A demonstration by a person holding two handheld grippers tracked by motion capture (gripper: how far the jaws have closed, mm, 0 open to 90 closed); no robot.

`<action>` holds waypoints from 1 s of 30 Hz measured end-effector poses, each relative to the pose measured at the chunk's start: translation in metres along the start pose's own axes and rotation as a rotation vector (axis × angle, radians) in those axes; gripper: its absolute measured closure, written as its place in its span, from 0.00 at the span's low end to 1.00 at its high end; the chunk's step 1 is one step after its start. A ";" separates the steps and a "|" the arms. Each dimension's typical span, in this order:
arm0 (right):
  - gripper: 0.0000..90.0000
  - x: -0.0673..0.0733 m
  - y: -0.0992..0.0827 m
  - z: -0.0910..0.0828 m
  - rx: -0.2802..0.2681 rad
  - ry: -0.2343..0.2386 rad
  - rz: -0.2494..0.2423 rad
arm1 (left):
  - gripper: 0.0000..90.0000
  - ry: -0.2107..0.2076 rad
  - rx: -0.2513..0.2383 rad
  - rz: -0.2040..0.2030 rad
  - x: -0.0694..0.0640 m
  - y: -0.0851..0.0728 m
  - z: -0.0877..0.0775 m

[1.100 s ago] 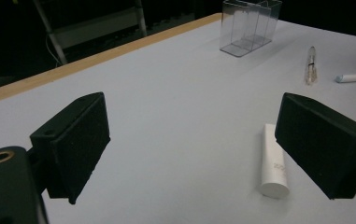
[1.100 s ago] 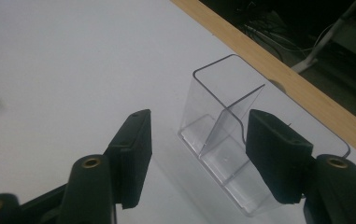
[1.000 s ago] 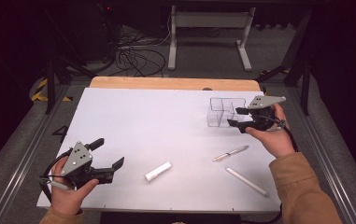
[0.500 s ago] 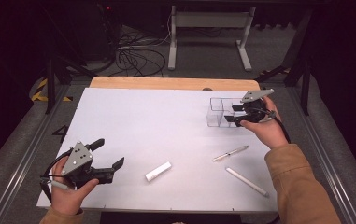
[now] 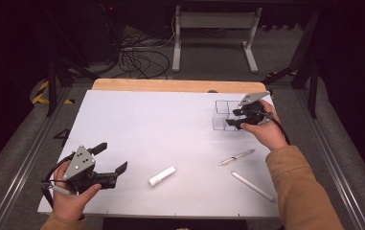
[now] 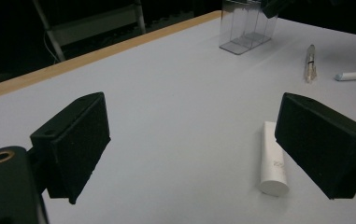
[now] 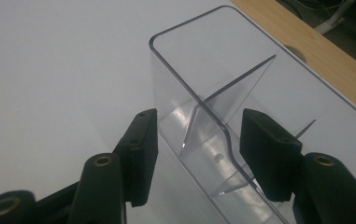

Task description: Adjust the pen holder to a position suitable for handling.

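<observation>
We see no readable writing anywhere: the white tube (image 6: 274,163) near the left tool (image 5: 107,163) carries a faint grey mark on its side, too small to make out. The clear divided box (image 7: 222,107) sits at the far right of the desk (image 5: 146,124), close to the wooden edge, upright with its open top facing up. In the right gripper view its long axis runs away from the tool toward the upper left, with inner walls splitting it into compartments.

The right tool (image 5: 235,119) straddles the box's near long wall, one jaw outside it, the other over a compartment. Its jaws have just been closing, yet we see a gap on each side, no pad pressing.

The left tool hovers low over the near left of the desk, jaws wide apart with nothing between them. A pen (image 5: 236,157) and a white marker (image 5: 253,186) lie near the right forearm.
</observation>
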State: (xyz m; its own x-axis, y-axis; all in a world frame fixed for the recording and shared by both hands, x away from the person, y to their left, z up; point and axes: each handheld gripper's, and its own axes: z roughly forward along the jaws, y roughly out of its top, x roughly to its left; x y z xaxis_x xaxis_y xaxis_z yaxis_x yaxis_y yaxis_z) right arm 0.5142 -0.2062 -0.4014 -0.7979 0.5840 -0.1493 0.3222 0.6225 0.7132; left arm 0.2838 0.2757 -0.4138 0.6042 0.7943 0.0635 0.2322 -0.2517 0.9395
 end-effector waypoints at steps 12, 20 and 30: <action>0.60 -0.001 0.000 0.013 0.052 -0.009 -0.030 | 0.12 -0.006 0.008 0.001 -0.001 -0.001 0.002; 0.68 0.000 0.003 0.014 0.075 -0.017 -0.084 | 0.12 -0.007 0.007 0.002 -0.001 -0.001 0.002; 0.83 0.002 0.006 0.009 0.120 0.007 -0.176 | 0.12 -0.008 0.008 -0.001 -0.002 -0.001 0.002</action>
State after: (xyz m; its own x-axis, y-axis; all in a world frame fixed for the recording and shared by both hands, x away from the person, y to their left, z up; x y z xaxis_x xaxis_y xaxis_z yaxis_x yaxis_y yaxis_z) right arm 0.5188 -0.1972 -0.4035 -0.8505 0.4575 -0.2596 0.2358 0.7727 0.5894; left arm 0.2842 0.2733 -0.4151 0.6098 0.7903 0.0599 0.2390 -0.2554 0.9368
